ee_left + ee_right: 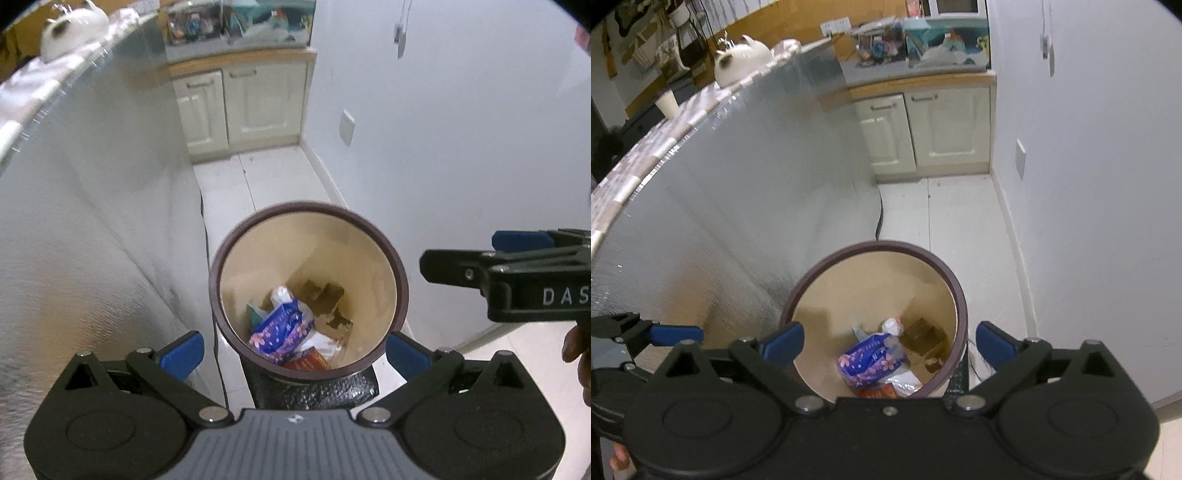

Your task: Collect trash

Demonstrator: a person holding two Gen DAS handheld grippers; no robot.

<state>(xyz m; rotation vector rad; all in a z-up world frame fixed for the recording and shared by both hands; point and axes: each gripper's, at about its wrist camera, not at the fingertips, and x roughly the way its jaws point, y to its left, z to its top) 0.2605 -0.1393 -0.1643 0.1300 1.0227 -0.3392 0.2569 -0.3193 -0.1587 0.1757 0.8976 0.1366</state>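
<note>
A round trash bin [402, 284] with a brown rim and beige inside stands on the floor below both grippers. In it lie a blue-purple flowered packet [280, 328], white wrappers and an orange-red box [308, 363]. My left gripper [295, 354] hangs above the bin's near rim, open wide, nothing between its blue pads. The right gripper [461, 249] enters from the right, above the bin's right side. In the right wrist view the bin [960, 306], the packet [868, 360] and the open, empty right gripper [888, 347] show, with a left gripper finger [676, 334] at the left.
A silver foil-clad counter side [92, 240] rises just left of the bin, with a dark cable [218, 350] at its foot. A white wall [461, 147] closes the right. Cream cabinets [240, 107] stand beyond the white tiled floor [258, 184]. A white cat-shaped teapot [738, 62] sits on the counter.
</note>
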